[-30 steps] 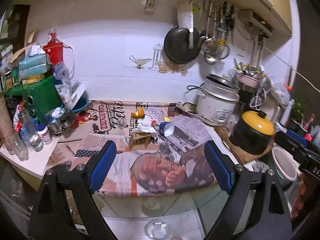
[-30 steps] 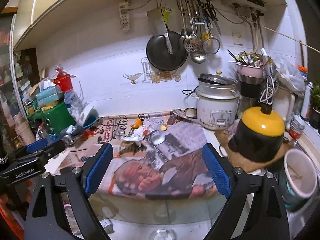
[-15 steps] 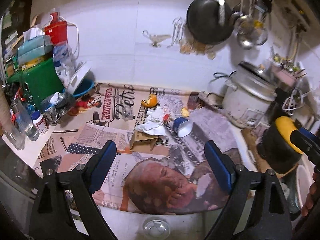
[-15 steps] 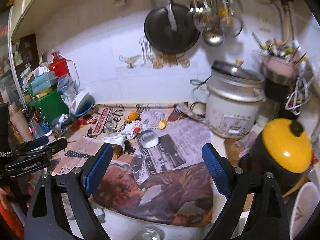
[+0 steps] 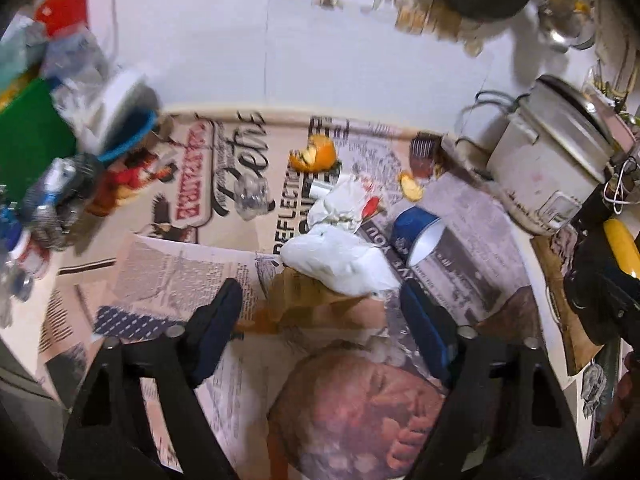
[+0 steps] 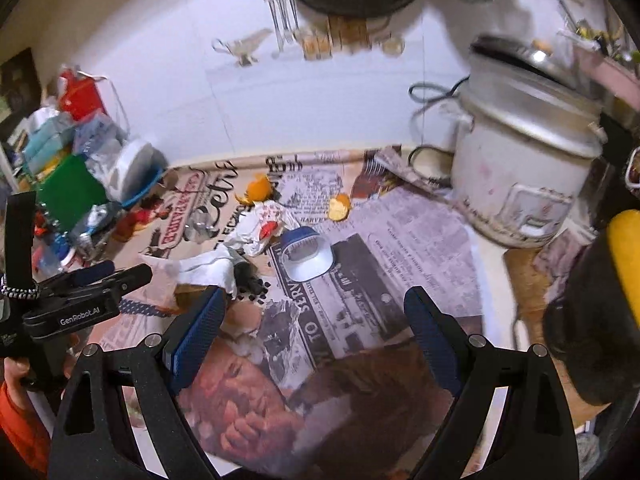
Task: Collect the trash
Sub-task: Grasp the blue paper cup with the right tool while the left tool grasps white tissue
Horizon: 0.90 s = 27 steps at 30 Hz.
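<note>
We found the left claw (image 5: 320,316) wide, its jaws having just been narrowing, with a brown cardboard scrap (image 5: 316,304) between them, untouched. The right claw (image 6: 316,320) stood wide and held nothing. The trash lay mid-tabletop on newspaper (image 6: 400,240): crumpled white tissue (image 5: 340,260), a tipped blue paper cup (image 6: 306,256), and orange peel (image 5: 314,154) toward the back edge. A rice cooker (image 6: 520,160) occupied the right rear corner.

Black-framed left gripper (image 5: 320,316) with blue ridged pads, silver screws, white "GenRobot.AI" lettering, orange sleeve (image 6: 20,428)
</note>
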Each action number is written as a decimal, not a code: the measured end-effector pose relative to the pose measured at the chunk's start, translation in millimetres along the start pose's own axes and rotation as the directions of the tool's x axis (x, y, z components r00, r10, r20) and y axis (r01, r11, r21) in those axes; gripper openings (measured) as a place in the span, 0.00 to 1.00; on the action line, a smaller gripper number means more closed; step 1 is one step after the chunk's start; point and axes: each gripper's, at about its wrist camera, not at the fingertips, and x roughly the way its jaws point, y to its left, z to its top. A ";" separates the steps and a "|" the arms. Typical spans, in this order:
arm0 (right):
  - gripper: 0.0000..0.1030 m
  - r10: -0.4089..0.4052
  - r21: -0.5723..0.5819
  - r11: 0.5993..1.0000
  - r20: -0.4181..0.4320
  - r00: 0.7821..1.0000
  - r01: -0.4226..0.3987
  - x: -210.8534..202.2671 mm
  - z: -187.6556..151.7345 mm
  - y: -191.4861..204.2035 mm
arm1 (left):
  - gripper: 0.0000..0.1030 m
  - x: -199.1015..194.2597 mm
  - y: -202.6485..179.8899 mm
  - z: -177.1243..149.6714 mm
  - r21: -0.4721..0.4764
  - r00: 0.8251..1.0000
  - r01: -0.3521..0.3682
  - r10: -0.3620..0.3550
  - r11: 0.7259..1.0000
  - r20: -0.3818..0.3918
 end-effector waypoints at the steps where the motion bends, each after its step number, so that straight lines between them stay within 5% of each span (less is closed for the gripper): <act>1: 0.86 0.005 0.007 1.000 -0.016 1.000 -0.005 10.5 2.7 1.3 | 0.75 11.4 4.8 3.6 -0.001 1.000 0.010 -0.010 1.000 -0.022; 10: 0.86 0.000 0.028 1.000 -0.138 0.990 0.004 105.6 23.5 7.5 | 0.63 82.9 11.1 16.7 0.034 0.980 0.124 -0.116 0.992 -0.162; 19: 0.86 -0.023 -0.058 0.998 -0.225 0.974 0.010 181.0 35.5 11.6 | 0.52 94.4 10.7 21.8 0.038 0.972 0.188 -0.180 0.981 -0.154; 25: 0.86 -0.036 -0.069 0.998 -0.303 0.952 0.016 208.8 34.2 7.8 | 0.21 97.7 9.9 25.4 0.047 0.973 0.187 -0.178 0.981 -0.150; 27: 0.78 -0.014 -0.054 0.999 -0.298 0.954 -0.002 208.0 31.9 7.2 | 0.12 96.9 7.6 25.1 0.057 0.975 0.176 -0.167 0.983 -0.144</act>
